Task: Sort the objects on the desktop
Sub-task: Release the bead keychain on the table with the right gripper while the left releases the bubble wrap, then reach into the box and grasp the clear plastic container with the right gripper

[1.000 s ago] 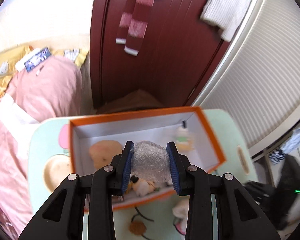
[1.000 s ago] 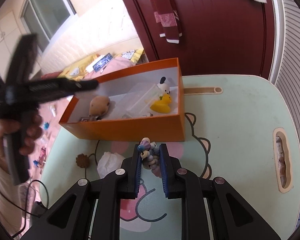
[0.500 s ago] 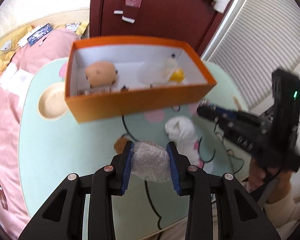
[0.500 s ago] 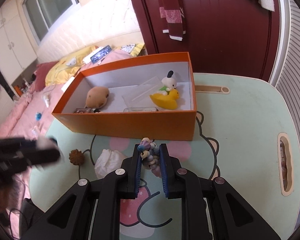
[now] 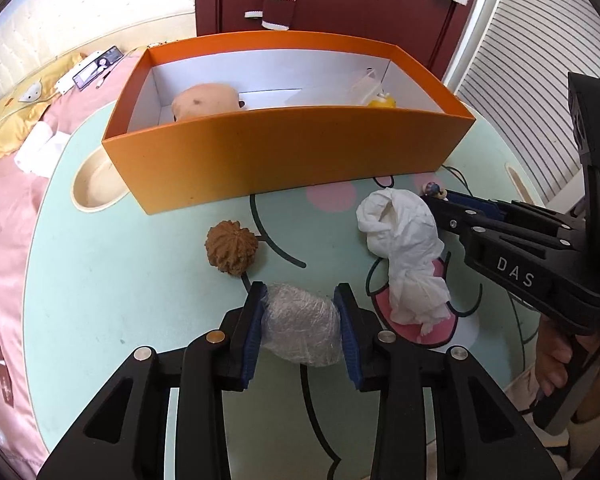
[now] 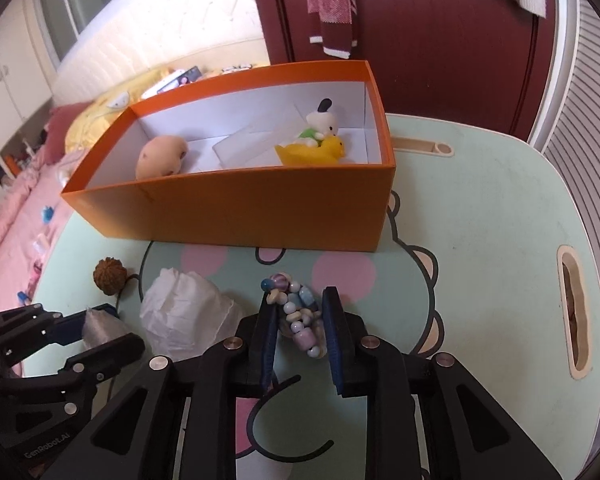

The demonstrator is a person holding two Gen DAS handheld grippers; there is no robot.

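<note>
Between right gripper [image 6: 300, 322] pads — bead string [image 6: 298, 316] lengthwise.

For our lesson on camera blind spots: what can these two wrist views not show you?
- Floor of the orange cardboard box: left wrist view, hidden by its near wall.
- Underside of the crinkled clear-wrapped ball: hidden by its own bulk.
- Whether the pastel bead string is still pinched: right wrist view, unclear; jaws opening.

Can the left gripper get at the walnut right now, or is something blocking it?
Probably not yet: the left gripper is shut on a plastic-wrapped ball. The walnut lies just ahead on the table, with nothing between.
</note>
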